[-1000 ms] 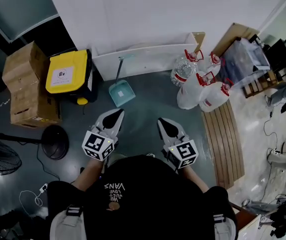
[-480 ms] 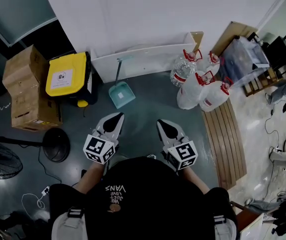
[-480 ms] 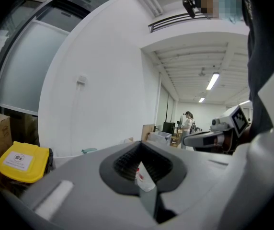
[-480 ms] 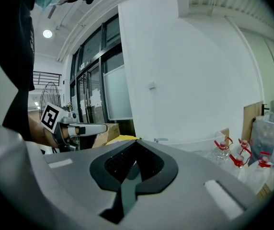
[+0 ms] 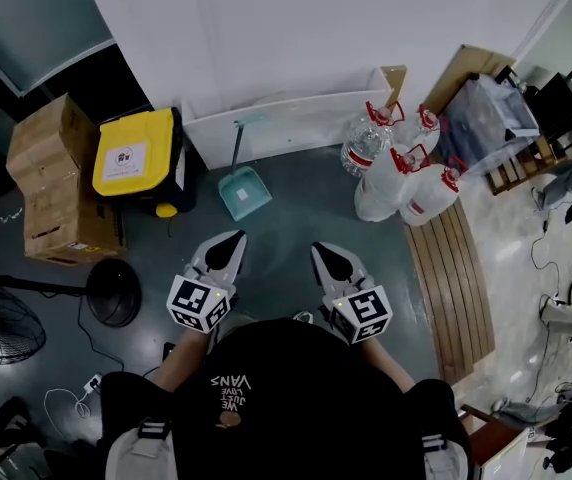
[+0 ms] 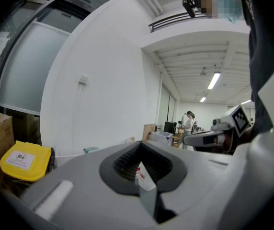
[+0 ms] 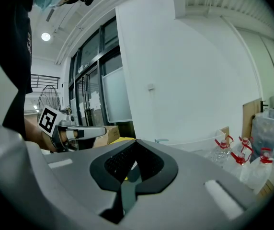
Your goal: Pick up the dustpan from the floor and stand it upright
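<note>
Both my jaws are pressed fully together with nothing in them, the left gripper (image 5: 230,246) and right gripper (image 5: 327,258) held level near my body, well short of the dustpan (image 5: 244,190). It sits ahead on the glossy dark floor (image 5: 286,218), a teal plastic scoop whose thin straight handle (image 5: 238,143) runs toward the white trough (image 5: 296,118) at the wall. I judge it may already stand upright, leaning there; I cannot be sure. Nothing is gripped yet.
</note>
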The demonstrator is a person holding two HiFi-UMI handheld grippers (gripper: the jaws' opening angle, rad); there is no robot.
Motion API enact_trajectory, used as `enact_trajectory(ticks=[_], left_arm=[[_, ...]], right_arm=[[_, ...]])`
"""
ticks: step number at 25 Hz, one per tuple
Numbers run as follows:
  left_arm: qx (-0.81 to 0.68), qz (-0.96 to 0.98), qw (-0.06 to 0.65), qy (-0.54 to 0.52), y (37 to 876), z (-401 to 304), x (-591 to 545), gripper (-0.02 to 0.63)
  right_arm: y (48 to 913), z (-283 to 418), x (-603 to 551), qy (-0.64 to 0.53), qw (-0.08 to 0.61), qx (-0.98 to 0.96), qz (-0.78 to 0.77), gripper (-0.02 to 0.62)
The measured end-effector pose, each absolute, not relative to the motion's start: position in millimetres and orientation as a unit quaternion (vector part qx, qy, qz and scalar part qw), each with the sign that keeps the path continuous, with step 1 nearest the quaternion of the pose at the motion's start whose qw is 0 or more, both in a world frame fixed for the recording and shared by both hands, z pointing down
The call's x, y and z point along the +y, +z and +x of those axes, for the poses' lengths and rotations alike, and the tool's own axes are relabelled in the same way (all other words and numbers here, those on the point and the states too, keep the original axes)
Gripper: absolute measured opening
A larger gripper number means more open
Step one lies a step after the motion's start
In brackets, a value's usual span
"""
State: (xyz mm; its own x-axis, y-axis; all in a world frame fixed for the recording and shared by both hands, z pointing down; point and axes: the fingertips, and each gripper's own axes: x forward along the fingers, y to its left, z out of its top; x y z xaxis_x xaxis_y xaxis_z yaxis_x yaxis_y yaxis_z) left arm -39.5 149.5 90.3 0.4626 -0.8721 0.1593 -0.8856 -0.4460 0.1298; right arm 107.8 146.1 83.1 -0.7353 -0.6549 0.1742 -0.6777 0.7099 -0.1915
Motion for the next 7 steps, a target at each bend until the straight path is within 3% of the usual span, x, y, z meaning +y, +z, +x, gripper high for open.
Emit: enact_trajectory(ticks=[7], left_arm=[[-0.520, 0.847, 0.103, 0.034, 96.2, -41.6, 146.2, 0.051]], right_arm=[[84.1, 106.5, 138.7, 0.122, 0.044, -0.923, 0.362, 0.000]])
